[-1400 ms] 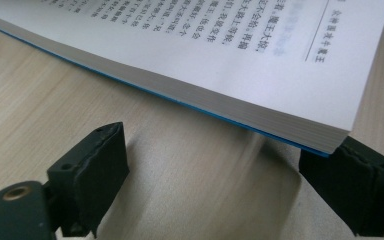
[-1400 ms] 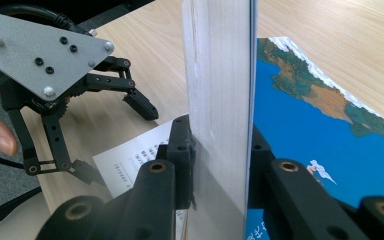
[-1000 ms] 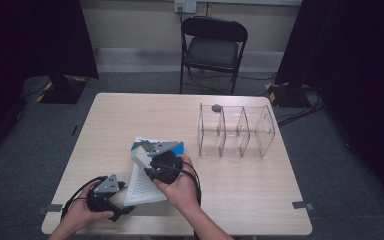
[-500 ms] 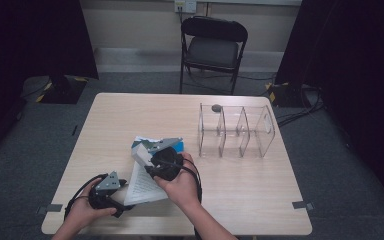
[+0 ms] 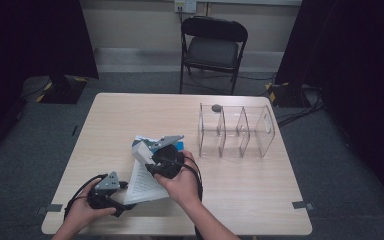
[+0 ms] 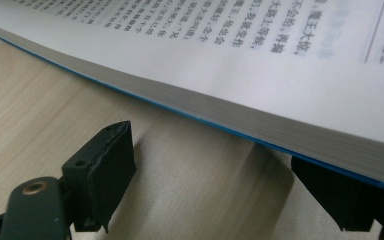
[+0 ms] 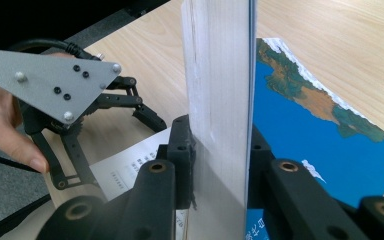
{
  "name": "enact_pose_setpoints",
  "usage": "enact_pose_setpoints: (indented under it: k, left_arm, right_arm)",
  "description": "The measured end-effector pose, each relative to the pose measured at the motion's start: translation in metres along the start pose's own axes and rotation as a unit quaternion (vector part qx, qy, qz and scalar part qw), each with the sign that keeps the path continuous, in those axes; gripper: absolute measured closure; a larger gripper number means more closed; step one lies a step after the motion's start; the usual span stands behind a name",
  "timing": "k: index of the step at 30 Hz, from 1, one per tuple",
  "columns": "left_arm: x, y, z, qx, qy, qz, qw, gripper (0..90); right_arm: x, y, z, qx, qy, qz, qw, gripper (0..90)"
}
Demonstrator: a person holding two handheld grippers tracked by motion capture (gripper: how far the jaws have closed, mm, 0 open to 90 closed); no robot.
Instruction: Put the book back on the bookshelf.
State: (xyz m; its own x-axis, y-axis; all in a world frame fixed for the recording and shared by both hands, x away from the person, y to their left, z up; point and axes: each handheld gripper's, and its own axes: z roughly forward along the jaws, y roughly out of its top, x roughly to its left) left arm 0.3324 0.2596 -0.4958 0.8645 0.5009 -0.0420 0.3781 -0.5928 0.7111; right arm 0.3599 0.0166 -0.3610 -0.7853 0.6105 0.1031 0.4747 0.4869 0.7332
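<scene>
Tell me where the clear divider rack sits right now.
In the high view the clear divider rack stands on the table's far right part, to the right of the open book and in front of the folding chair.

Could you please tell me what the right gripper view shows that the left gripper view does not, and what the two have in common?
Right gripper view alone: the right gripper shut on a thick block of pages standing on edge, the blue pictured cover flat behind it, and the left gripper in a hand farther off.

Left gripper view alone: printed lines close up, the page edges lying flat, and that gripper's fingers apart at the book's edge.

Both: the same book and the wooden table.
</scene>
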Motion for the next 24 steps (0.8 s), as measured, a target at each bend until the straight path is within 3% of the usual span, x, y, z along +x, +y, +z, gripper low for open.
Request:
enact_pose_setpoints:
  k: [2,7,9,12,14,16,17,24]
  left_arm:
    - [-0.001,0.000,0.000,0.005,-0.002,0.003,1.0000,17.2]
    - [-0.004,0.001,0.004,-0.005,0.015,0.008,0.9998,17.1]
    - [-0.003,0.002,0.003,-0.001,0.020,0.002,0.9998,19.0]
    - [0.000,0.001,0.001,-0.007,0.030,-0.007,0.9995,29.3]
    - [0.002,0.000,0.000,-0.018,0.027,-0.024,0.9992,34.7]
    - [0.003,0.000,0.000,-0.019,0.025,-0.028,0.9991,34.6]
    - [0.003,0.000,0.000,-0.015,0.032,-0.019,0.9992,34.7]
    - [0.002,0.001,0.001,-0.022,0.026,-0.035,0.9988,33.8]
  right_arm:
    - [-0.002,0.002,-0.001,0.000,-0.001,0.004,1.0000,73.3]
    - [-0.006,0.008,-0.005,0.001,0.001,0.015,0.9999,73.4]
    - [-0.006,0.009,-0.005,0.004,0.000,0.016,0.9999,73.3]
    - [-0.005,0.006,-0.004,0.006,0.001,0.013,0.9999,73.2]
    - [-0.003,0.003,-0.003,0.007,0.003,0.012,0.9999,73.2]
    - [-0.001,0.000,-0.001,0.009,0.002,0.006,0.9999,73.1]
    - [0.000,-0.002,0.000,0.009,0.001,0.005,0.9999,73.1]
    - [0.003,-0.008,0.002,0.013,0.002,-0.005,0.9999,73.1]
